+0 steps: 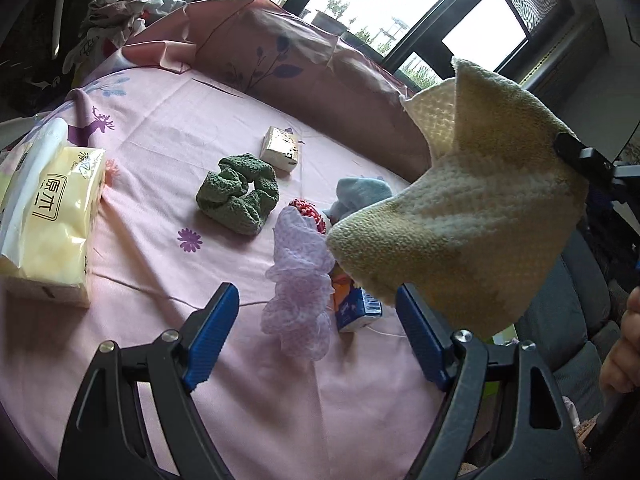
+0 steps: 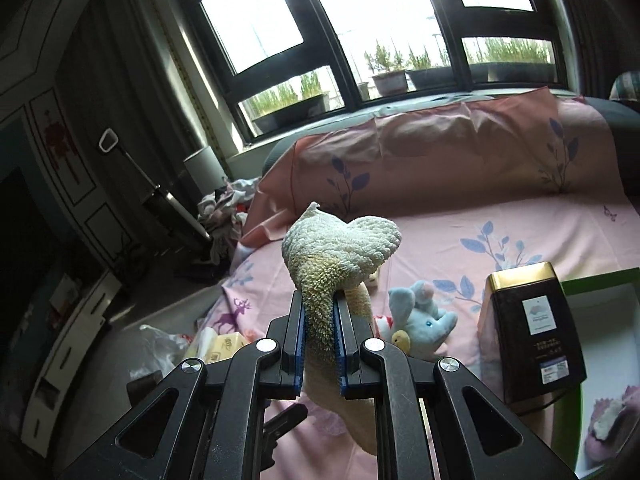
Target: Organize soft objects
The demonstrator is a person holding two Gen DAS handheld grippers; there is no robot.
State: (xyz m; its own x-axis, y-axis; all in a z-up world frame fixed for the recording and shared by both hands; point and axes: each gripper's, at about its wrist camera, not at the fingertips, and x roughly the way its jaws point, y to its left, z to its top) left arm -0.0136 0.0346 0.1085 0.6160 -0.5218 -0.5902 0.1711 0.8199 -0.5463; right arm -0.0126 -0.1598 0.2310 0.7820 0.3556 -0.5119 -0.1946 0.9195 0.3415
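Room for moving is widest on the near part of the pink sheet (image 1: 168,216), between the tissue pack (image 1: 52,220) at its left edge and the cluster of small things in the middle. The sheet, printed with flowers and a purple deer, covers a sofa-like seat; its raised back (image 1: 280,60) closes off the far side, and dark-framed windows (image 2: 384,20) with potted plants stand behind that. On the right side, the right wrist view shows a dark tin with a gold lid (image 2: 532,320) just beside a green-edged white box (image 2: 600,340), which narrows the space there.

Lying on the sheet are a green scrunchie (image 1: 238,198), a small tissue packet (image 1: 282,148) beyond it, a lilac scrunchie (image 1: 300,292), a red patterned item (image 1: 306,208), a blue plush elephant (image 2: 420,316) and a small blue carton (image 1: 356,308).

The left tongs (image 1: 320,336) stand wide apart with nothing between them, low over the lilac scrunchie. The right tongs (image 2: 320,320) are closed narrow on a cream towel (image 2: 336,248), held in the air above the sheet. Its long axis runs along the tongs: one end bunches up past the fingertips toward the windows, the other hangs down behind.
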